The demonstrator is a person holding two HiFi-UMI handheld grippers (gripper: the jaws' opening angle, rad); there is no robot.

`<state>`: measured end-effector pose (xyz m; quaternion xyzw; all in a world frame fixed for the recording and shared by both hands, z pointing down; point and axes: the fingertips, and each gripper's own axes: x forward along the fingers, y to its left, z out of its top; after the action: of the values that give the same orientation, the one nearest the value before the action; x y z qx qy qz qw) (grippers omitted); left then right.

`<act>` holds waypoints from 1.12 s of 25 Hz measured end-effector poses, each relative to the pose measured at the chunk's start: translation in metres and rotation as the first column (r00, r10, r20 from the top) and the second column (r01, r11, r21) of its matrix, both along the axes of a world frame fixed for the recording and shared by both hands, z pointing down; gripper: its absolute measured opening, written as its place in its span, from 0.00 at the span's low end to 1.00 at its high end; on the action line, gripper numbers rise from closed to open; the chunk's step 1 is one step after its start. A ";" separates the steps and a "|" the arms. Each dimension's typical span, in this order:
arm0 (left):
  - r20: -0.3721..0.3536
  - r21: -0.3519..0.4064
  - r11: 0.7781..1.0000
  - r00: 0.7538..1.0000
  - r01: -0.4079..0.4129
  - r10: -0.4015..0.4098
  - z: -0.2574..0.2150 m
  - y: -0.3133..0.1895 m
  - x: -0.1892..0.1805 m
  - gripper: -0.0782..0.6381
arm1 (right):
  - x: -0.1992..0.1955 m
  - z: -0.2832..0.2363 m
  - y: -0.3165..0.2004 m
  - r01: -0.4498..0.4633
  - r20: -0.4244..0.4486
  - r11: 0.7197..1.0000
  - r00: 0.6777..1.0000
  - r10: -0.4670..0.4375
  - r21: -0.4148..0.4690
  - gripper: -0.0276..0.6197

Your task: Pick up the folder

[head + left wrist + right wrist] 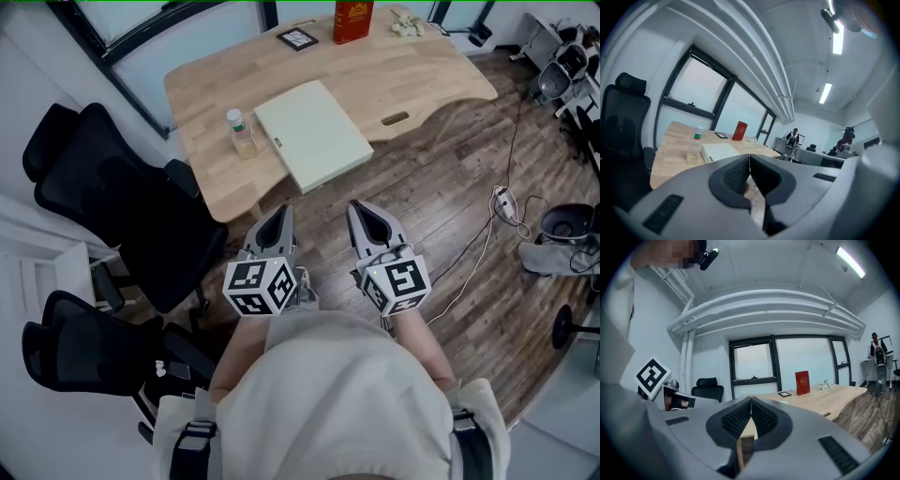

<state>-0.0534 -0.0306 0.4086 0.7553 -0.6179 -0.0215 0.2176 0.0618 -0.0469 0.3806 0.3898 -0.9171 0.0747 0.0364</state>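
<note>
From the head view, my left gripper (pixel 282 212) and my right gripper (pixel 357 206) are held side by side over the wood floor (pixel 450 216), just short of the near edge of the table (pixel 412 80). Both point toward it. The folder (pixel 312 134), pale and flat, lies closed on the table with its near corner jutting a little past the edge, ahead of and between the two gripper tips. Neither gripper touches it. A bottle (pixel 242 133) stands upright just beside the folder's left edge. A red box (pixel 353 21) stands at the far side of the table, and black chairs (pixel 112 206) crowd the left.

In the left gripper view, my left gripper (pixel 749 157) has its jaws pressed together at the tips, with nothing between them. Beyond them the folder (pixel 723 151) lies on the table (pixel 670 145), with the bottle (pixel 695 147) to its left and the red box (pixel 740 131) farther back. A chair (pixel 621 126) fills the left edge.

In the right gripper view, my right gripper (pixel 751 401) is likewise fully closed and empty, pad against pad. The table (pixel 834 397) stretches off to the right with the red box (pixel 802 382) standing on it. I cannot pick out the folder here. The left gripper's marker cube (pixel 652 376) shows at the left, and a chair (pixel 707 387) stands under the window.
</note>
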 end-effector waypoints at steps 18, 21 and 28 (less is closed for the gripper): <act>-0.020 -0.010 0.999 0.999 -0.049 0.049 0.010 -0.085 -0.051 0.14 | -0.045 0.004 -0.083 -0.056 0.006 0.998 0.998 0.056 -0.018 0.07; -0.027 -0.014 0.998 0.998 -0.060 0.060 0.014 -0.097 -0.057 0.14 | -0.052 0.005 -0.094 -0.061 0.002 0.998 0.998 0.061 -0.014 0.07; -0.032 -0.012 0.997 0.996 -0.079 0.079 0.019 -0.123 -0.070 0.14 | -0.066 0.009 -0.120 -0.075 -0.005 0.997 0.997 0.075 -0.011 0.07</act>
<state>-0.1233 -0.1535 0.4278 0.7771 -0.5843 -0.0205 0.2330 -0.0041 -0.1667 0.3899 0.4238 -0.9014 0.0802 0.0380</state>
